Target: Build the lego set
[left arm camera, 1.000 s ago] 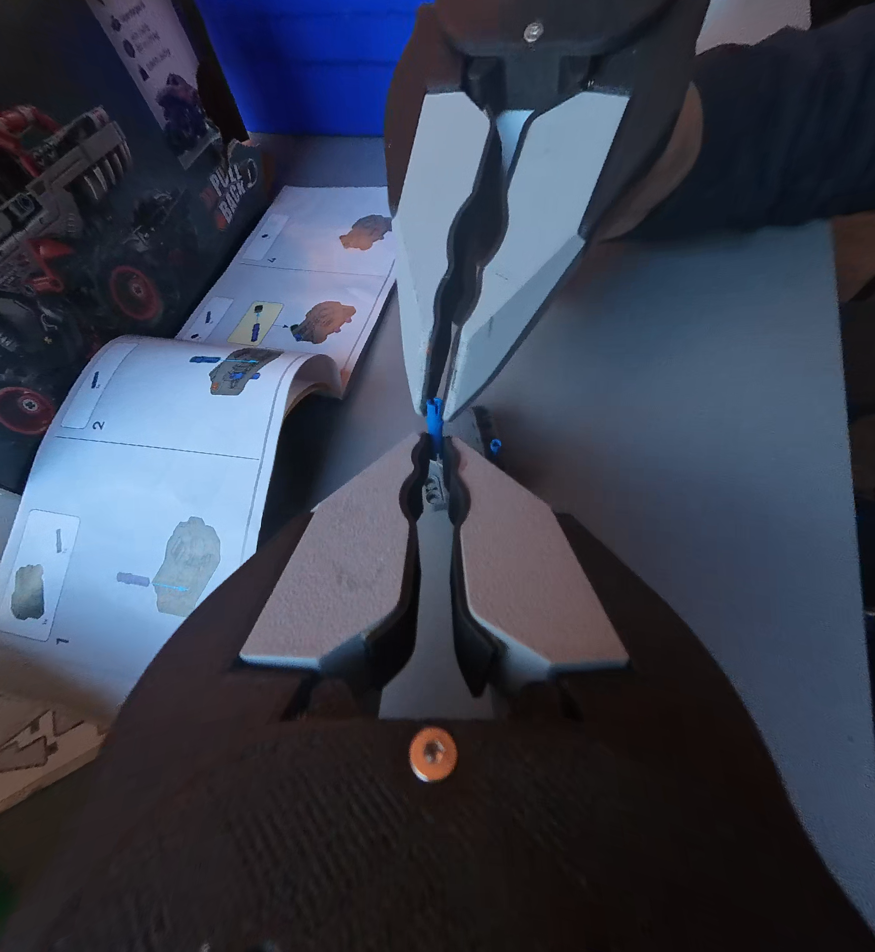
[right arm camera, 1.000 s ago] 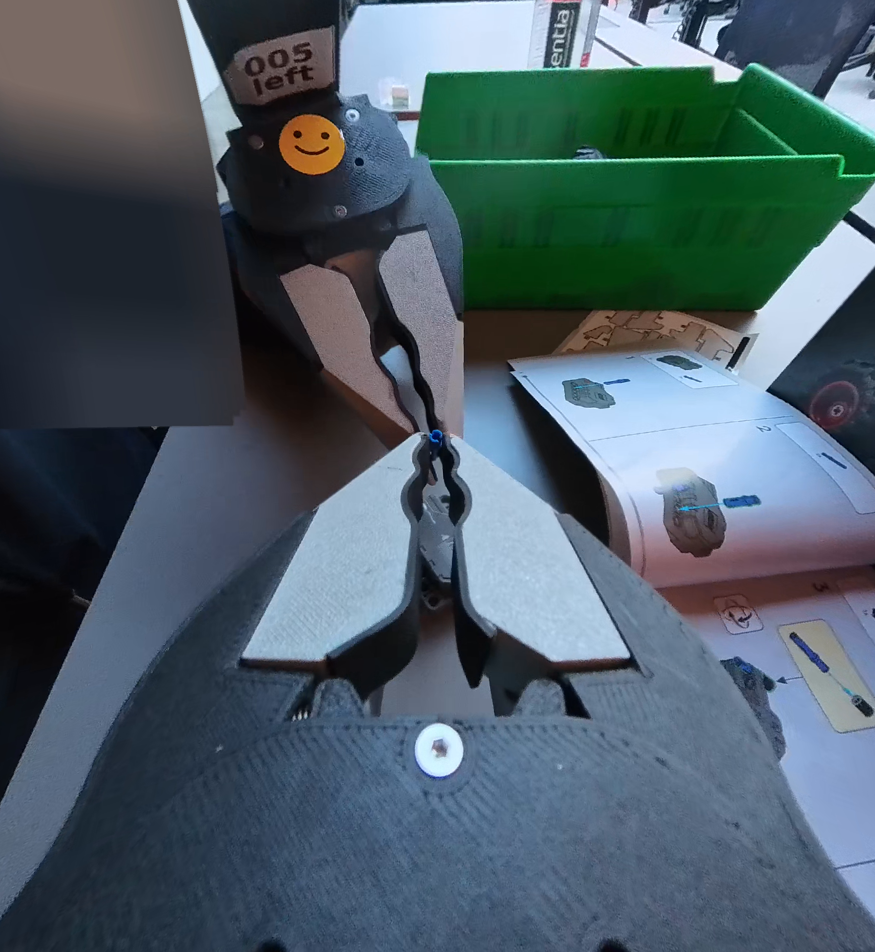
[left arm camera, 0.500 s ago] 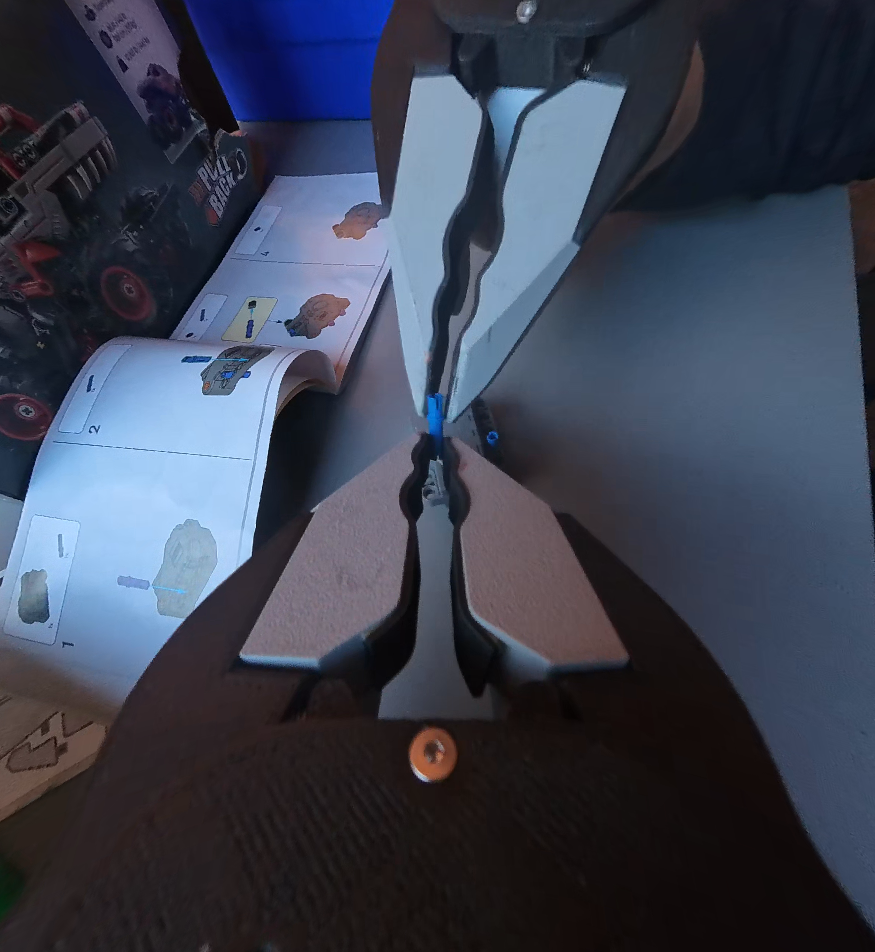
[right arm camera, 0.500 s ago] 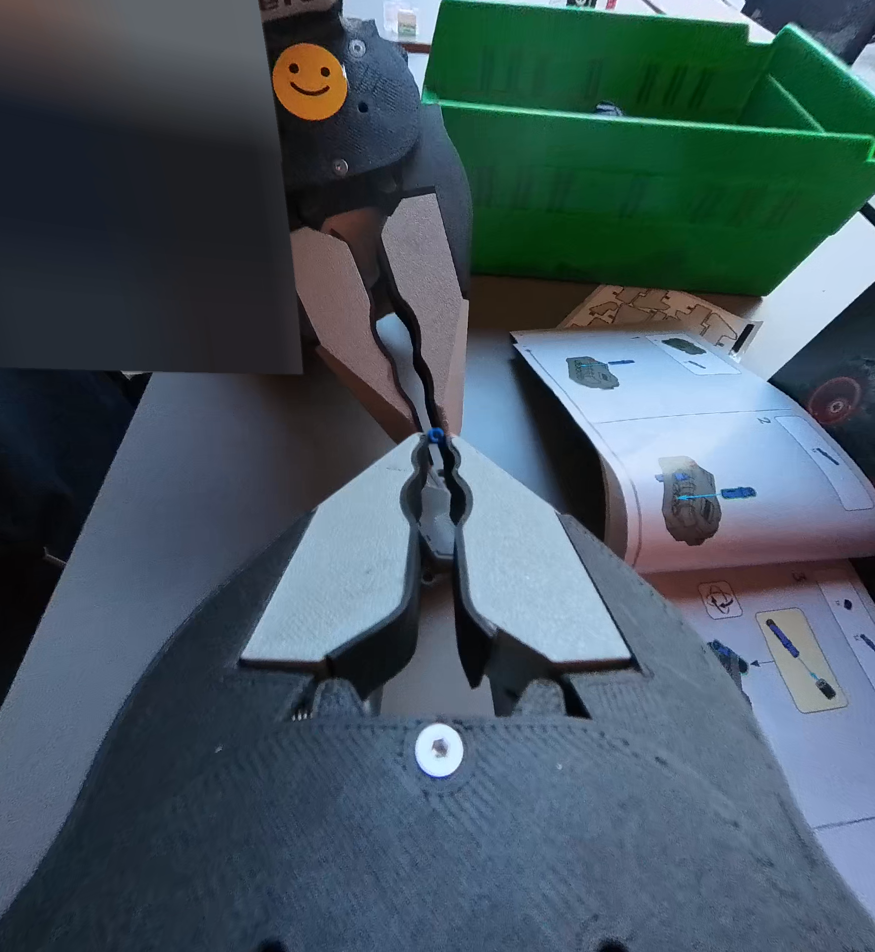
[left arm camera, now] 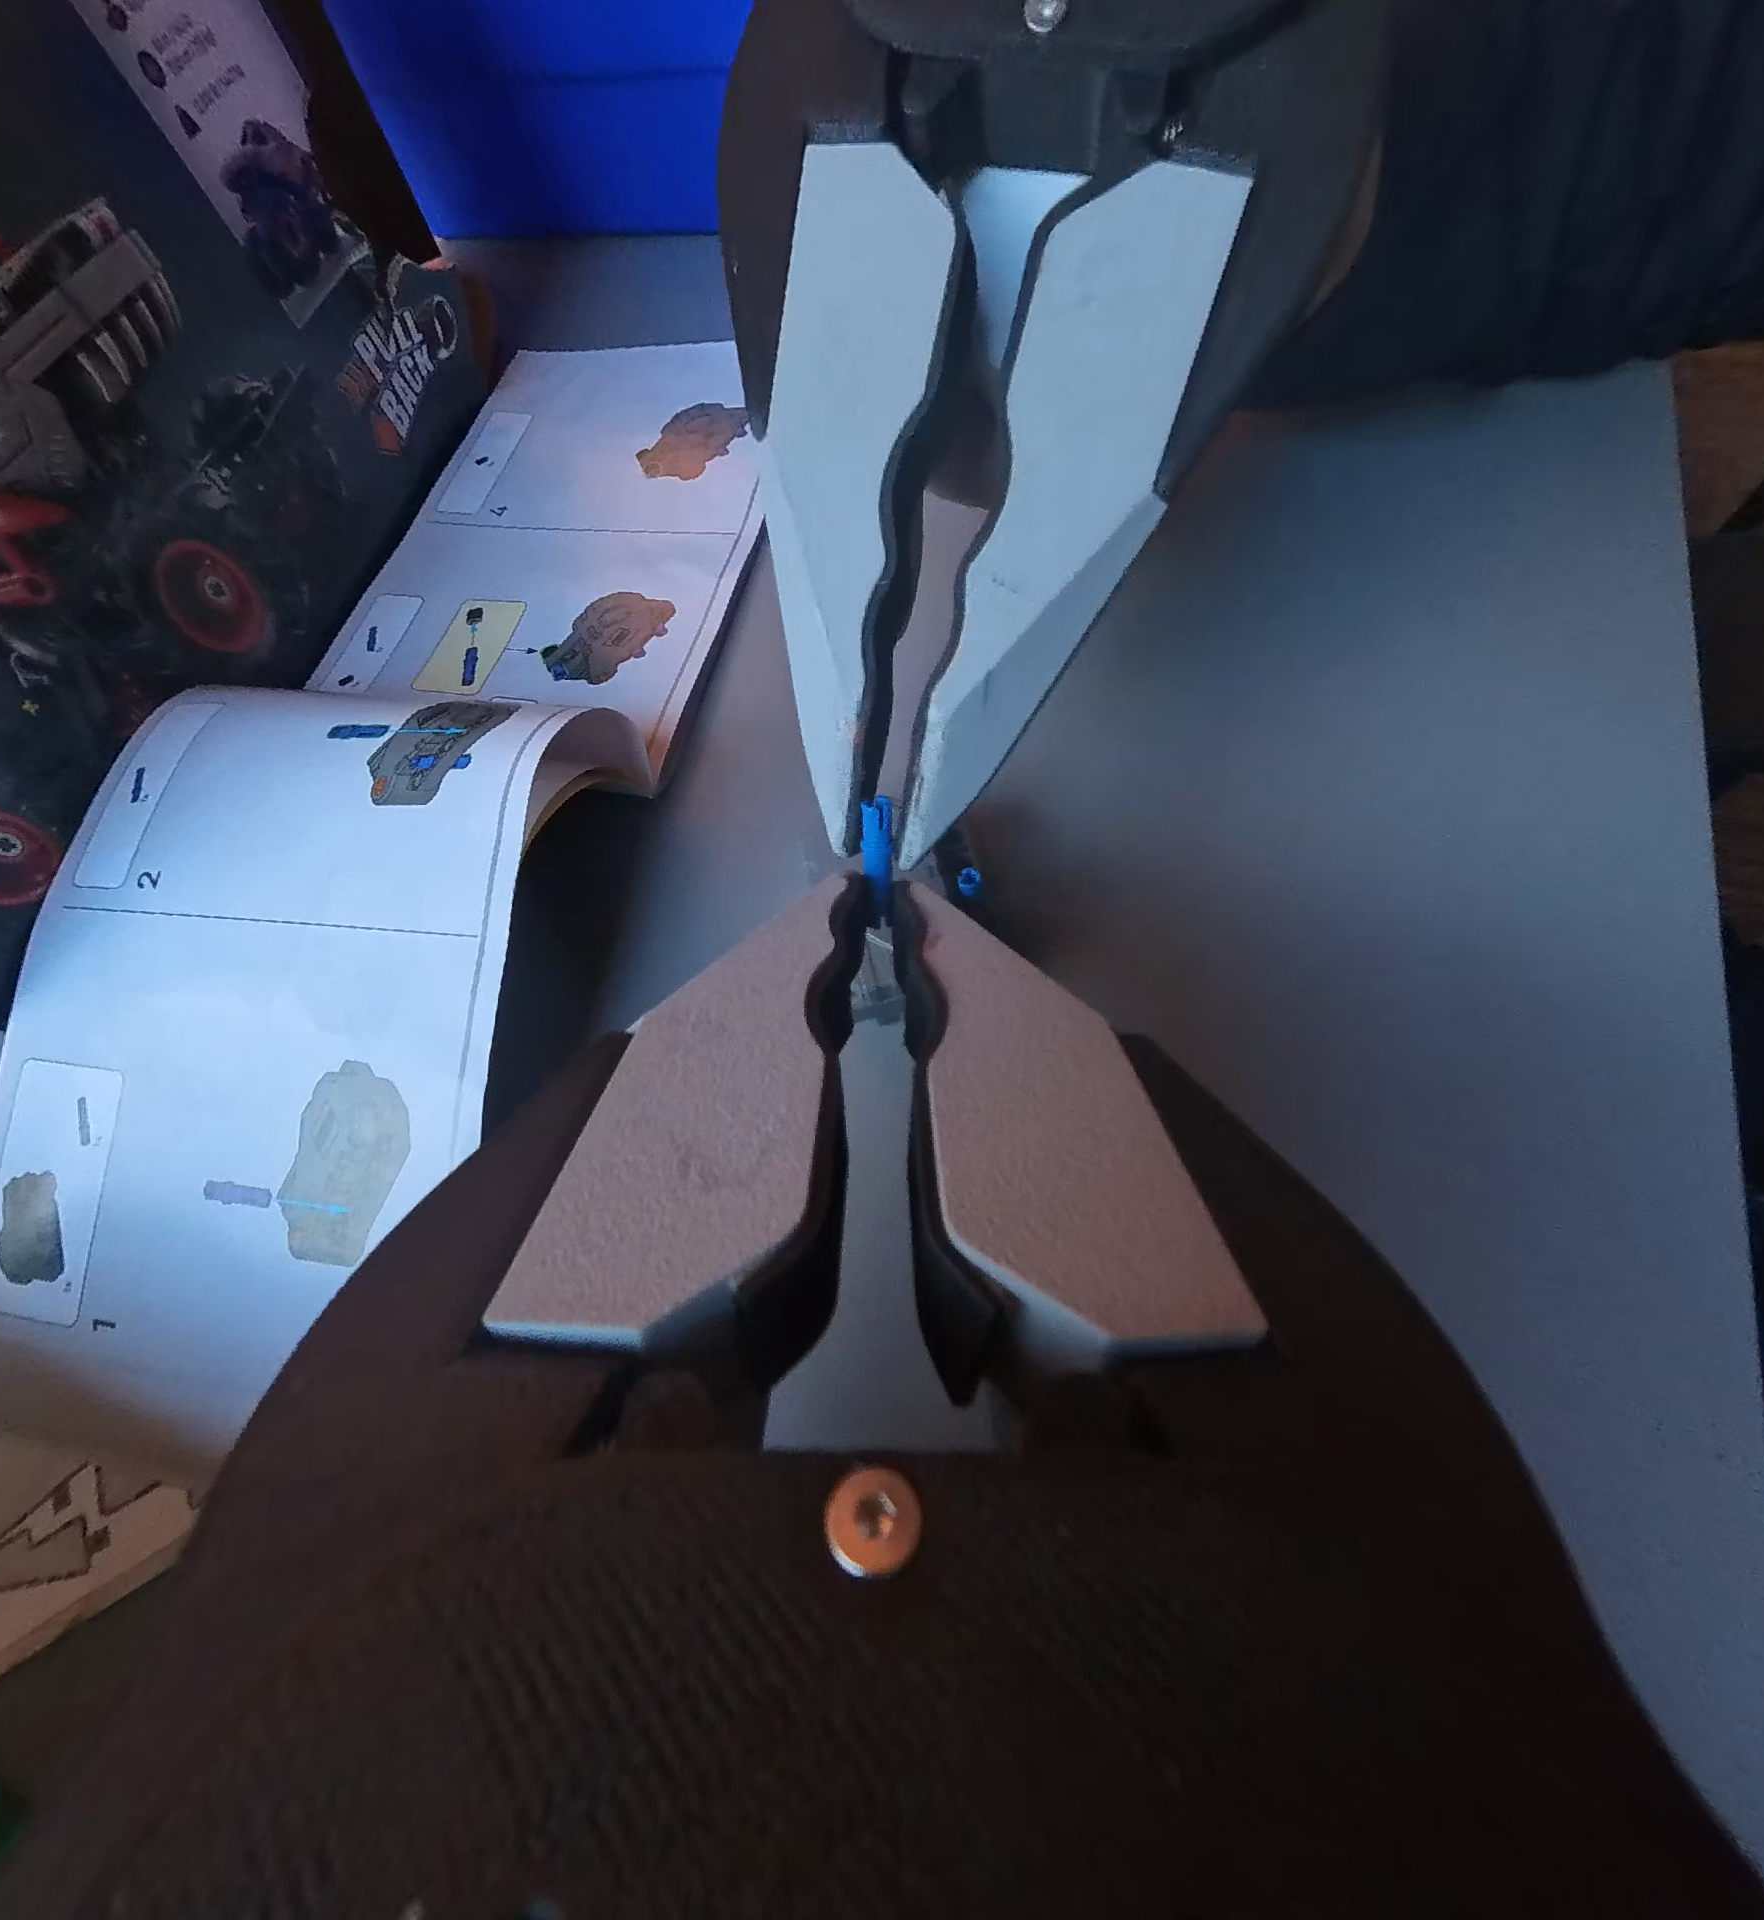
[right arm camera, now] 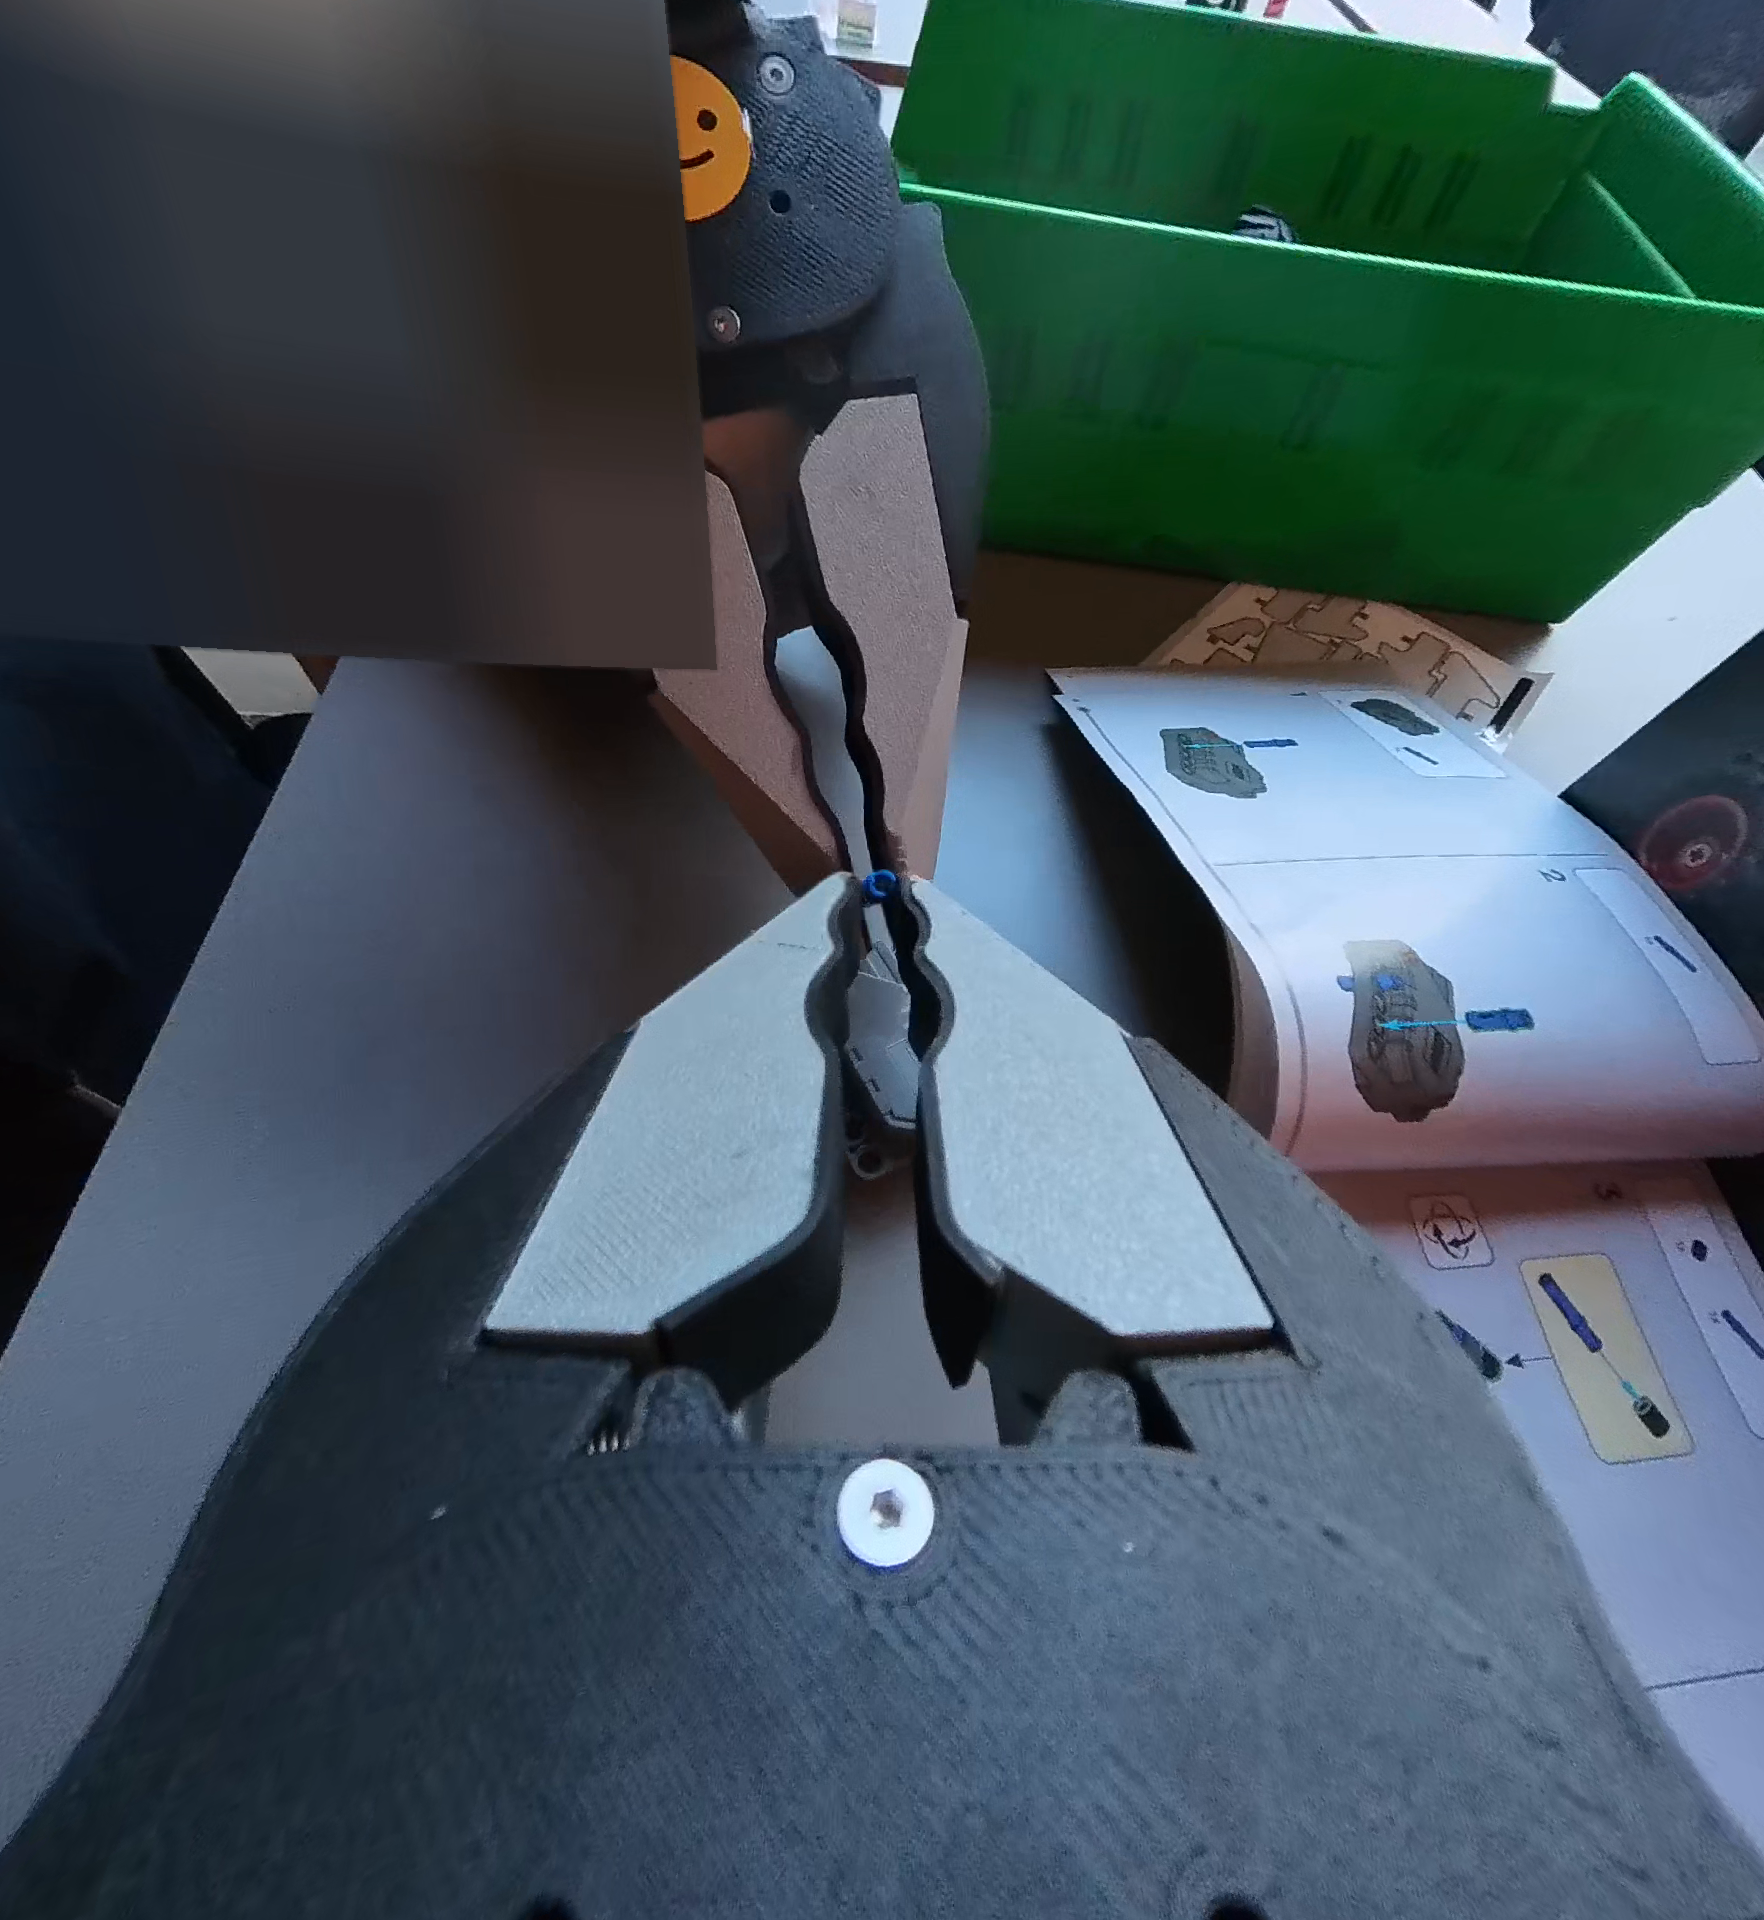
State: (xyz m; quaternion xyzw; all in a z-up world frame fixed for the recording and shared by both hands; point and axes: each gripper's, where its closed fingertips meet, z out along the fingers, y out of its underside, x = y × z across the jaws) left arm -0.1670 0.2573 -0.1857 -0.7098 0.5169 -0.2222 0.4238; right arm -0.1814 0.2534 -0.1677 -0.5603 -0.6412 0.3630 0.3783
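My two grippers meet tip to tip over the grey table. A small blue pin runs between the tips. My left gripper is shut on its near end. My right gripper is shut on its other end, which shows there as a blue ring. The right gripper also shows in the left wrist view, and the left one in the right wrist view. A grey lego piece lies under the tips, partly hidden by the fingers; it also shows in the left wrist view.
The open instruction booklet lies beside the grippers, with the set's dark box behind it. A green bin stands at the back and a blue bin opposite. A small dark part with a blue tip lies by the tips. Only a small space, under 4 cm, lies between the two pairs of fingers.
Both grippers stay tip to tip on the blue pin. The two have drawn a little closer, so each looms larger in the other's view.
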